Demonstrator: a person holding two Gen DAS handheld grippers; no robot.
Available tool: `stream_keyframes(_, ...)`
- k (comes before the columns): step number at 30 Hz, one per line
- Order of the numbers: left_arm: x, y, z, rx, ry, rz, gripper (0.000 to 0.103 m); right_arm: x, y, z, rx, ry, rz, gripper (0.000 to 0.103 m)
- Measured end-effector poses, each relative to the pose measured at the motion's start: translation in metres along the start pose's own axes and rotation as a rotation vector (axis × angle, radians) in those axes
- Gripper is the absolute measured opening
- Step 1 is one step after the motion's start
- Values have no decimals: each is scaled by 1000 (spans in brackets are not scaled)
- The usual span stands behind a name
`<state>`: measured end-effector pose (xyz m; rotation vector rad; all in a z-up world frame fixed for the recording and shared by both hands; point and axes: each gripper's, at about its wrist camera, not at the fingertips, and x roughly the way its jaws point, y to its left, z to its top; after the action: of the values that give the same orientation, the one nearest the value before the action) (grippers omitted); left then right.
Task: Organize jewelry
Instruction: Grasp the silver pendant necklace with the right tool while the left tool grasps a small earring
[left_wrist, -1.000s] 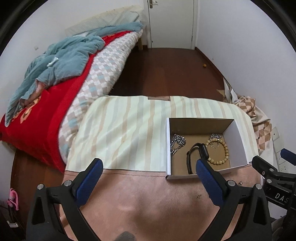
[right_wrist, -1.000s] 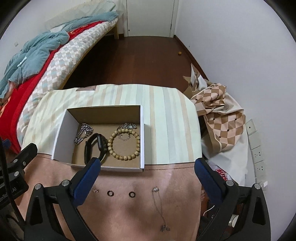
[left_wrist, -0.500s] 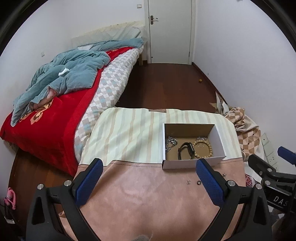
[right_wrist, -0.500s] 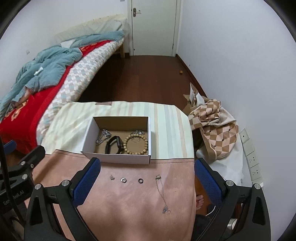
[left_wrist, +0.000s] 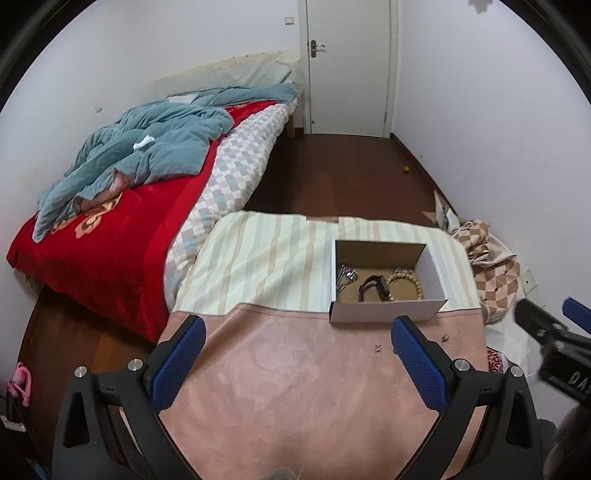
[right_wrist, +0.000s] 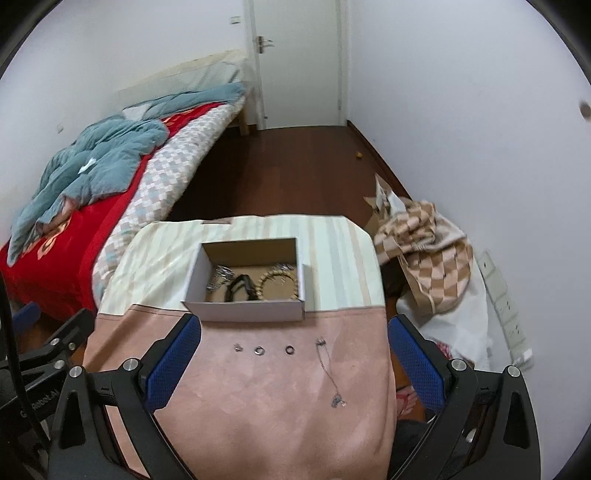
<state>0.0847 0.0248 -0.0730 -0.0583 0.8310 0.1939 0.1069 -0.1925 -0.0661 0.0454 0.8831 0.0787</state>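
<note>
A box (right_wrist: 243, 312) sits on the table (right_wrist: 273, 413), across the seam where the striped cloth (right_wrist: 340, 258) meets the pink cloth (right_wrist: 258, 424), nearer the table's far edge. Inside it lie a chain (right_wrist: 218, 277) at the left, a black band (right_wrist: 240, 286) in the middle, a bead bracelet (right_wrist: 279, 284) at the right, and some small silver piece (right_wrist: 281, 267) by the far wall, too small to name

Outside the box, on the pink cloth just in front of its near wall, 4 pieces lie in a row: a small stud (right_wrist: 237, 347), a silver ring (right_wrist: 259, 350), a dark ring (right_wrist: 290, 349) and a thin necklace (right_wrist: 328, 369) that trails toward the near edge, ending in a pendant (right_wrist: 338, 401)

The left claw (left_wrist: 295, 362) is wide open and holds nothing; it hovers over the pink cloth, well short of the box. The right claw (right_wrist: 293, 363) is likewise wide open and empty, with the row of loose pieces lying between its fingers (right_wrist: 173, 363) in view, though well below them

As a judgement, the task is partly done: about 4 pieces are boxed and 4 remain on the cloth. The rings and stud are tiny and flat, so each will need a careful pinch; the necklace may snag or dangle when lifted
</note>
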Motion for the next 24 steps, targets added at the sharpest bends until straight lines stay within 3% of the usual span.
stream_keyframes(4,35,-5,-24,1,48,47,102,35,-35,-26,81,78,-44,102)
stream_keyframes(8,84,-17,-54,15,174,61,102,81,-65,-69,148,187,-61,101)
stream_keyframes(12,114,-25,-75,41,254,69,102,123,-74,-102,150,270,-56,78)
stream_keyframes(14,127,-29,-83,52,289,70,102,138,-74,-112,147,284,-56,74)
stream_keyframes(20,142,-34,-93,66,329,76,102,157,-65,-126,74,251,-88,49)
stream_keyframes(24,146,-34,-92,63,334,72,102,154,-57,-126,25,214,-116,8)
